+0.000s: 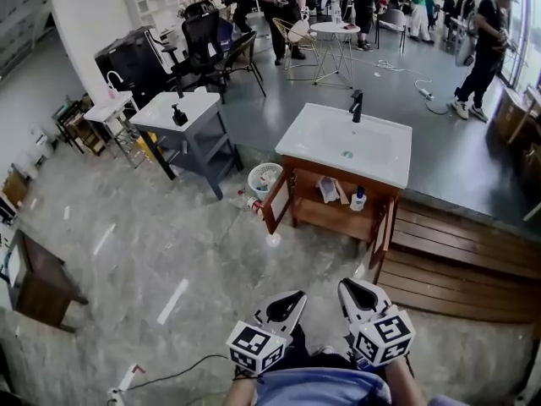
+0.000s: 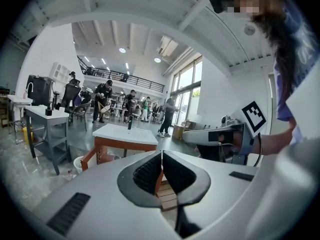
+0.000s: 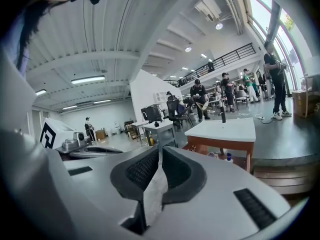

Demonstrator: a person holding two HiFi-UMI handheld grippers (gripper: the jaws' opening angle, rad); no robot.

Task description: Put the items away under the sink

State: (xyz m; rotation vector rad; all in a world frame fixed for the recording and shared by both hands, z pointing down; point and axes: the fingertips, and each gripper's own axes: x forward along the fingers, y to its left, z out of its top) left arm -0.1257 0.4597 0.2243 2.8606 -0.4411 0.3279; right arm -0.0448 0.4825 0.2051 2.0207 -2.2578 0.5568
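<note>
The sink cabinet point(image 1: 347, 145) has a white basin top and a black tap, and its two wooden doors stand open. On its lower shelf lie a pale packet point(image 1: 328, 189) and a small white bottle with a blue cap point(image 1: 358, 200). My left gripper point(image 1: 292, 299) and right gripper point(image 1: 352, 288) hang side by side low in the head view, well short of the cabinet. Both point toward it, shut, with nothing between the jaws. The left gripper view shows the cabinet point(image 2: 127, 134) beyond the closed left gripper point(image 2: 161, 153). The right gripper view shows the cabinet point(image 3: 224, 132) past the closed right gripper point(image 3: 160, 147).
A white mesh bin point(image 1: 264, 178) stands by the cabinet's left door. A grey table point(image 1: 188, 115) with a black dispenser is further left. Wooden slatted steps point(image 1: 456, 265) lie right of the cabinet, and a dark side table point(image 1: 38, 279) sits at far left. People stand in the background.
</note>
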